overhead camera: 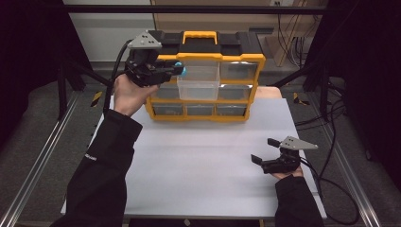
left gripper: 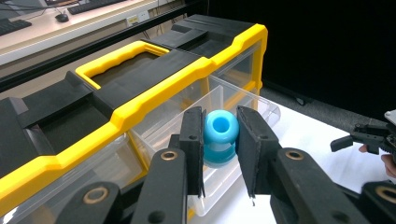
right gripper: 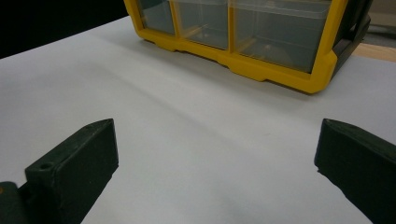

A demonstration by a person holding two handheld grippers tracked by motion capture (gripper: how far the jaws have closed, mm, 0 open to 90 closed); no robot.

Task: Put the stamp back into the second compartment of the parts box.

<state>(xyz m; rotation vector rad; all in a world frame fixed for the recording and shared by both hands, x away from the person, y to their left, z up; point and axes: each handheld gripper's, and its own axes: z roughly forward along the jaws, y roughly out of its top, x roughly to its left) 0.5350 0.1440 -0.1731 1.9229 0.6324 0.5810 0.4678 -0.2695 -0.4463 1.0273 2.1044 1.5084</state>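
Left gripper [left gripper: 220,154]: my jaws are clamped on a blue spool [left gripper: 219,135], one pad on each flank, its bore facing the camera. In the high view the left gripper [overhead camera: 176,71] is raised at the upper left front of the organizer.

Blue spool: held in the air, just at the near left corner of the pulled-out clear drawer [left gripper: 233,107]. It seems to hang over the drawer's edge, not over its middle; I cannot tell whether it touches the rim.

Clear drawer: top row, middle slot of the yellow organizer [overhead camera: 203,61], drawn out toward me [overhead camera: 198,85] and seemingly empty.

Step in hand (my judgement): carrying the spool in over the drawer in order to drop it inside.

Right gripper [overhead camera: 265,151]: jaws spread wide with nothing between them, resting low on the white tabletop [overhead camera: 189,161], well apart from the organizer. In its own view the bare tabletop [right gripper: 187,140] lies between the jaws.

Risk 1: release too early. Cause: spool at the drawer's corner; it could strike the rim and bounce out onto the tabletop.

Risk 2: spool rolls. Cause: round flanges; if it lands outside, it may run off the edge.

Risk 3: drawer tips or slides out. Cause: my jaws pressing down on its front lip while it hangs extended.

Risk 4: organizer shifts. Cause: sideways nudge, with the right gripper not bracing it.
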